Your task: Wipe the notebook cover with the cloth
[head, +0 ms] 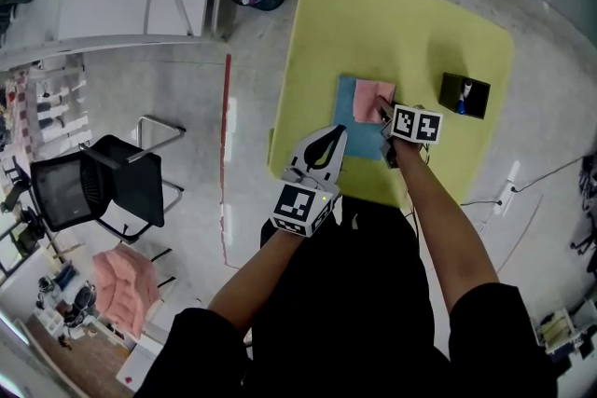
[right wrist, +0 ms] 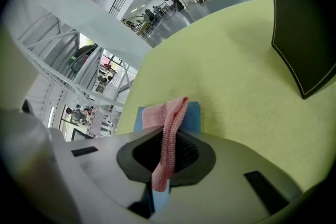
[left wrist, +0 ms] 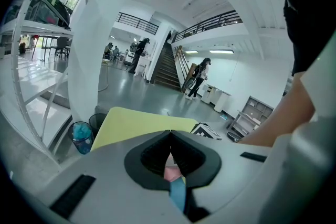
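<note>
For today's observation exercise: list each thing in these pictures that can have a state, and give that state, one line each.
Notebook: closed, lying flat on the yellow table.
Cloth: partly on the notebook cover, one edge bunched and pinched.
Right tool: shut on the cloth.
Left tool: shut, holding nothing, at the notebook's near left edge.
Black case: on the table, apart from the notebook.

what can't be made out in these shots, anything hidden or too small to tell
Head view: the near right part of the notebook lies under the right gripper and the cloth it grips.
Head view: what stands in the black holder is too small to name, and the right gripper view cuts the holder off at its edge.
Left gripper view: the shut left gripper's own body hides nearly all of the notebook.
</note>
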`<state>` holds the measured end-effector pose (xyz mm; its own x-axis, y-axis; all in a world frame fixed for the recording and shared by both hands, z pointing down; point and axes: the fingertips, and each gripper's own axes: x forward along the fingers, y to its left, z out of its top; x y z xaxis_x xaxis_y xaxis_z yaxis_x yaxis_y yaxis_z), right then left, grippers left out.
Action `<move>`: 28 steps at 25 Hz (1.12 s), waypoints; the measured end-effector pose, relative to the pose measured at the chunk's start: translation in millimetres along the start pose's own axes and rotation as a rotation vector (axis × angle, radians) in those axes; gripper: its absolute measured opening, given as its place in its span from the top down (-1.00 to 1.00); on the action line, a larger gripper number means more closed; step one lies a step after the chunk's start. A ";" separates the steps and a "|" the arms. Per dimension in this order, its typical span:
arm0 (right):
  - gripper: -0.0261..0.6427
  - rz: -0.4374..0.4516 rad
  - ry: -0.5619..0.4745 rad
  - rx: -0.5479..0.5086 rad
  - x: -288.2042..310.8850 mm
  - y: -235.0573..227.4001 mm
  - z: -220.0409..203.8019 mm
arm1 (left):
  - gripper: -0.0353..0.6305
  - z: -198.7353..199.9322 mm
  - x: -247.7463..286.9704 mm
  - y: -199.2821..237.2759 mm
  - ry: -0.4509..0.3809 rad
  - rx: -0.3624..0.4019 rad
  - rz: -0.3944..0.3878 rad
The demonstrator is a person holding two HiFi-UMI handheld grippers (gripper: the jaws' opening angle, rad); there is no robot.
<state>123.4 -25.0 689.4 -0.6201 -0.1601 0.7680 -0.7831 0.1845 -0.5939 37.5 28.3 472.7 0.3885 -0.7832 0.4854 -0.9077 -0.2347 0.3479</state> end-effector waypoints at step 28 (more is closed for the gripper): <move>0.81 -0.061 0.000 0.006 -23.7 -30.9 0.4 | 0.86 -15.7 -14.9 -12.2 0.032 -0.032 0.001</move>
<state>162.3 -27.3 689.5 -0.5712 -0.1712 0.8027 -0.8197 0.1687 -0.5473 45.2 51.9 473.9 0.3931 -0.7646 0.5107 -0.9026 -0.2149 0.3729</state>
